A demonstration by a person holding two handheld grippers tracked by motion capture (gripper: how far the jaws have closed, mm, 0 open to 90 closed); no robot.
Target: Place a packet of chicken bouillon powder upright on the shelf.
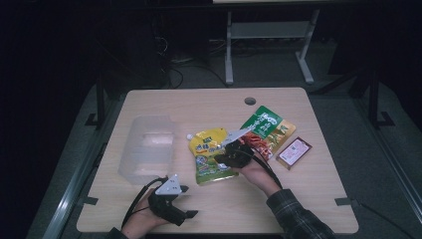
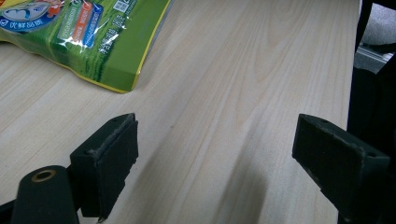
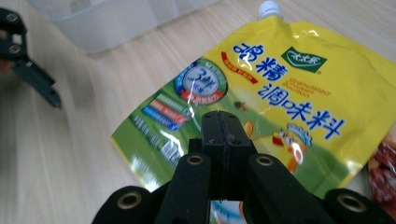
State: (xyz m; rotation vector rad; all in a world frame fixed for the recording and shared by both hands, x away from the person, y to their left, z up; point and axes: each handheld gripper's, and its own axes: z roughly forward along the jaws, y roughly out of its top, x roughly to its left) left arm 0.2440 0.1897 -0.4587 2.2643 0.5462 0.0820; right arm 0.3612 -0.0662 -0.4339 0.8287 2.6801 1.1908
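Note:
A yellow and green spouted seasoning pouch [image 1: 206,168] [image 3: 289,84] lies flat at the table's middle. My right gripper [image 1: 222,157] [image 3: 226,122] hovers over its lower half with its jaws pressed together and nothing visible between them. My left gripper [image 1: 188,201] [image 2: 215,140] rests low over bare wood near the front left edge, its jaws wide apart and empty. A corner of the pouch [image 2: 93,42] shows ahead of the left gripper. The left gripper [image 3: 32,70] also appears far off in the right gripper view.
A clear plastic container [image 1: 148,147] [image 3: 116,18] stands left of the pouch. A green and orange snack bag [image 1: 266,127] lies right of the pouch, and a small dark red packet [image 1: 293,152] beyond it. The wooden table [image 1: 199,104] has a cable hole [image 1: 250,101] at the back.

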